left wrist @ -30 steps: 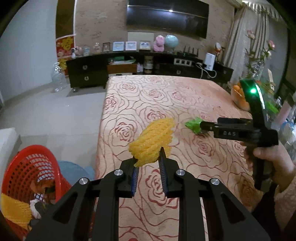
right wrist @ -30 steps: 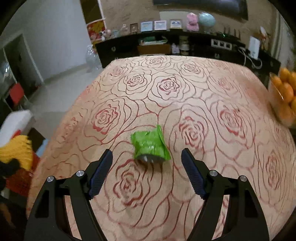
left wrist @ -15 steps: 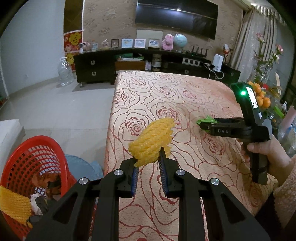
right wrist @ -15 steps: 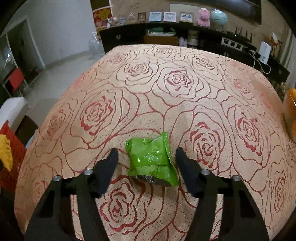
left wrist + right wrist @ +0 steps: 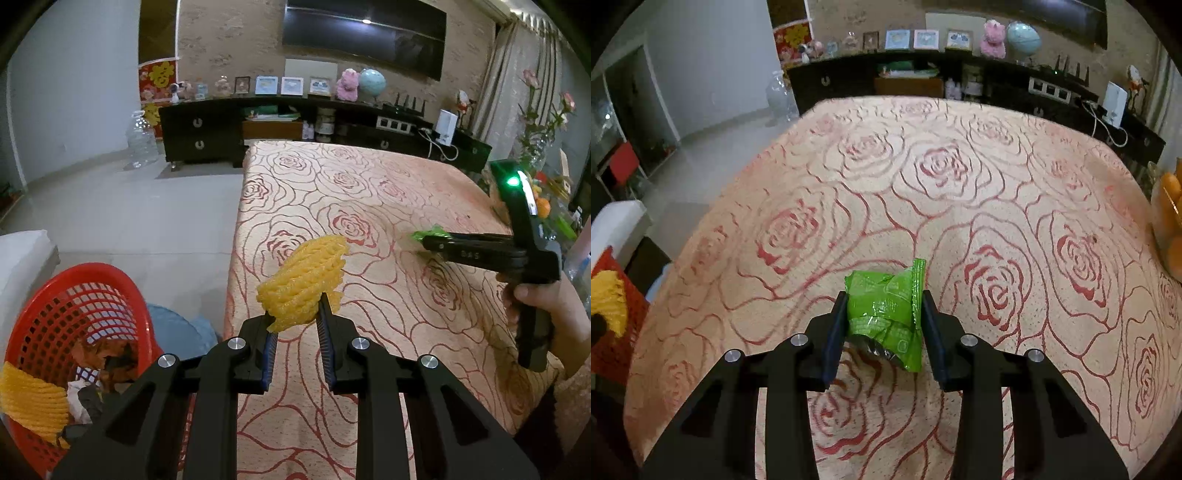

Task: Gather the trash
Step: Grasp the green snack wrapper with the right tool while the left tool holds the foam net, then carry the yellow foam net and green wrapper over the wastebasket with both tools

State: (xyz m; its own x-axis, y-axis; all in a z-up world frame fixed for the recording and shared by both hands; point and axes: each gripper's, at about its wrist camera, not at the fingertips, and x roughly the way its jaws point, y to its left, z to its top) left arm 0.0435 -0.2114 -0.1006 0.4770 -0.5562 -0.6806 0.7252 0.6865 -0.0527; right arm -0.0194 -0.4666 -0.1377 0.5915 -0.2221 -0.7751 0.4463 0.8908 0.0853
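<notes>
My left gripper (image 5: 295,317) is shut on a yellow foam fruit net (image 5: 306,273), held above the left part of the rose-patterned table (image 5: 332,192). Down to its left on the floor stands a red mesh basket (image 5: 74,314) holding another yellow net and crumpled scraps. A green crumpled wrapper (image 5: 882,306) lies on the cloth between the fingers of my right gripper (image 5: 884,302). Those jaws are closing, and both pads touch the wrapper's sides. From the left wrist view, the right gripper (image 5: 430,242) reaches in from the right in a person's hand, the green wrapper (image 5: 428,233) at its tip.
A bowl of oranges (image 5: 1171,221) sits at the table's right edge. A black sideboard (image 5: 207,140) with frames and ornaments runs along the far wall, a large clear bottle (image 5: 142,138) on the floor beside it. A blue round object (image 5: 181,332) lies beside the basket.
The right gripper's jaws have drawn in from wide apart until they meet the green wrapper's sides. The left gripper still grips the yellow net and has barely shifted.
</notes>
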